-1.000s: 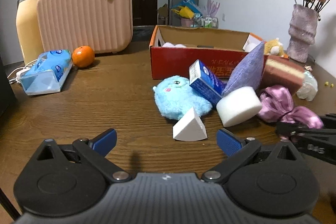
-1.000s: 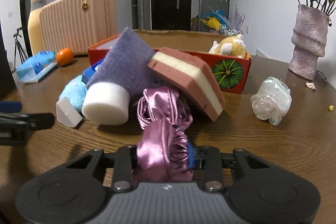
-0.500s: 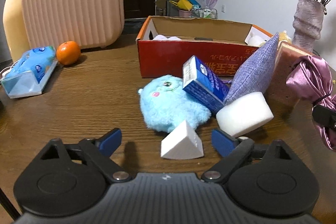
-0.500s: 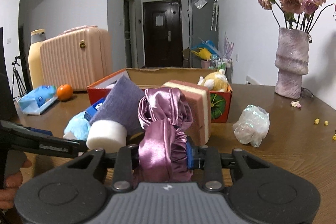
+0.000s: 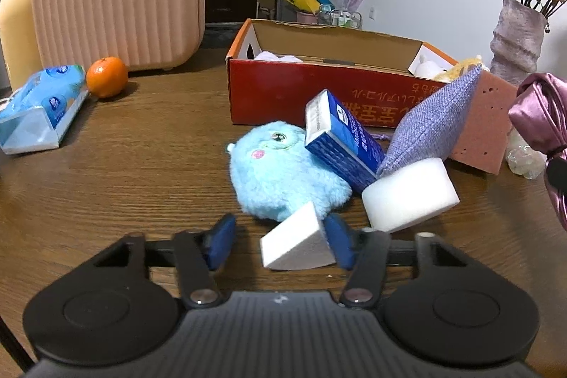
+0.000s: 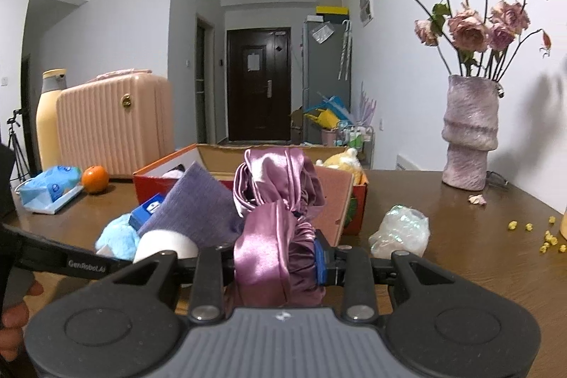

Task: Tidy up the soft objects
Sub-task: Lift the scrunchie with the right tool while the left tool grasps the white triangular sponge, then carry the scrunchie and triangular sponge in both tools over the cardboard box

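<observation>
Left wrist view: the left gripper (image 5: 280, 241) has just been closing round a white wedge (image 5: 296, 245) on the table (image 5: 124, 165) — only its right pad touches. The right gripper (image 6: 274, 263) stays clamped on a purple satin cloth (image 6: 276, 211), raised before the red box (image 6: 156, 170)

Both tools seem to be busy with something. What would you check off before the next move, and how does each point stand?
1. Right tool clamped on the satin cloth: ok.
2. Cloth lifted off the pile: ok.
3. Red box open, with room inside: ok.
4. White wedge between the left tool pads: ok; its jaws have just been closing.
5. Both pads pressing the wedge: not ok; the right pad touches, the left pad stands apart.
6. Blue plush clear of the wedge: cannot tell.
</observation>
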`<state>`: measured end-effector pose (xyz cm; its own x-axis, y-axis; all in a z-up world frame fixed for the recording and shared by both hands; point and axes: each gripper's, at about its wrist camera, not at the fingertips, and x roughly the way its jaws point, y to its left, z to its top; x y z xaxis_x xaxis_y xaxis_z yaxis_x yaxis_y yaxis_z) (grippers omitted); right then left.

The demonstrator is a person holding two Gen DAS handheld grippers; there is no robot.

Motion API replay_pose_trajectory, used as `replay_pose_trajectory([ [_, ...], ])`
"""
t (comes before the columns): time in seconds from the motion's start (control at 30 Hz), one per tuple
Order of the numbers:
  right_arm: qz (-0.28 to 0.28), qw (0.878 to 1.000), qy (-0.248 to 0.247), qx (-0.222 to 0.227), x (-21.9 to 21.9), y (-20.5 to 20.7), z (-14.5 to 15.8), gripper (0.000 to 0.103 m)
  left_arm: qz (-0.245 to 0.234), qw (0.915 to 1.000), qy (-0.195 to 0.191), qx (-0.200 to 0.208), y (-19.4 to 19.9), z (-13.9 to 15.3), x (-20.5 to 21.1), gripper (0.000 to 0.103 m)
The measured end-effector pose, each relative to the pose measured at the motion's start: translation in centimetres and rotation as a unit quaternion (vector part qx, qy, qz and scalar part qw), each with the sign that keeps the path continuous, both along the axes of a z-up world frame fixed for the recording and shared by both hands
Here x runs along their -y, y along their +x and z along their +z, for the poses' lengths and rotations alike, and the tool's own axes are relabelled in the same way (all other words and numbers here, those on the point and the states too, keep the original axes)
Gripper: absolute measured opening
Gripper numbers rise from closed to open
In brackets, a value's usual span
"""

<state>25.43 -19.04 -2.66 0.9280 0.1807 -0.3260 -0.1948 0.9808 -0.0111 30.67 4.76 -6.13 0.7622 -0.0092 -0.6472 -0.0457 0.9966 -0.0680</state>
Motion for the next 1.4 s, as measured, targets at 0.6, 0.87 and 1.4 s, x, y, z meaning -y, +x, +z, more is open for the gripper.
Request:
replay_pose_trajectory([
  [0.6, -0.054, 0.998, 0.022, 0.029, 2.1, 0.0, 0.6, 0.031, 0.004, 0.9993, 0.005, 0.037, -2.0, 1.0, 0.0, 0.028],
  [0.87, -0.053, 0.998, 0.024, 0.036, 2.1, -0.3, 0.7, 0.031, 0.020, 0.9959, 0.010, 0.088, -4.4, 3.0, -0.8, 0.028],
  [1.4, -0.051, 0.997, 0.020, 0.056, 1.8, -1.1, 1.1, 0.031, 0.023, 0.9887, 0.023, 0.146, -6.3, 5.3, -0.4, 0.029],
])
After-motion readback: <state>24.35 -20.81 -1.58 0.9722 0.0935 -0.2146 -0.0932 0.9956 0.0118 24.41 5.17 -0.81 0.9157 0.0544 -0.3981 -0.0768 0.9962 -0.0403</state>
